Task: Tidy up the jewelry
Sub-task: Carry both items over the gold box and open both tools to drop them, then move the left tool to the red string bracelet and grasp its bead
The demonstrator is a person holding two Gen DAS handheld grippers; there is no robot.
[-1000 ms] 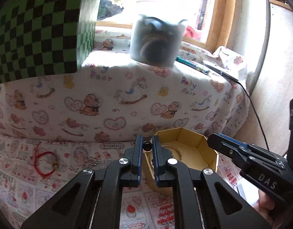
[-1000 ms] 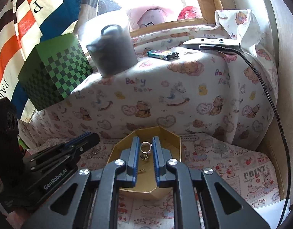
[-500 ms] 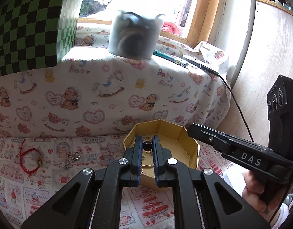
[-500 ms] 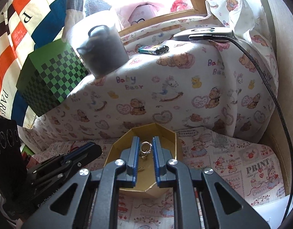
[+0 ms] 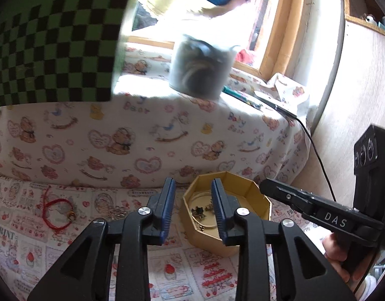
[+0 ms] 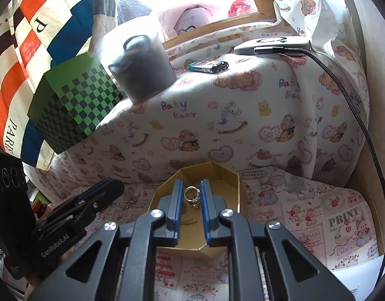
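A gold octagonal box [image 5: 252, 195] stands on the printed cloth and also shows in the right wrist view [image 6: 232, 175]. A gold bangle and small dark pieces [image 5: 200, 210] lie inside it. My left gripper [image 5: 192, 188] is open and empty just left of the box. My right gripper [image 6: 190, 190] is shut on a silver ring with a small charm [image 6: 191, 195], held over the box's opening. A red cord bracelet [image 5: 57, 213] and a silvery chain [image 6: 129, 200] lie on the cloth left of the box.
A raised ledge under the bear-print cloth [image 6: 217, 115] runs behind the box. On it stand a green checkered box [image 6: 74, 110], a grey cup [image 6: 142, 70], a lighter [image 6: 207, 65] and a cabled device [image 6: 272, 44]. A wall [image 5: 343, 87] is close on the right.
My left gripper has opened, let go of the small dark bead it held, and shifted left off the box. My right gripper still holds the ring over the box.
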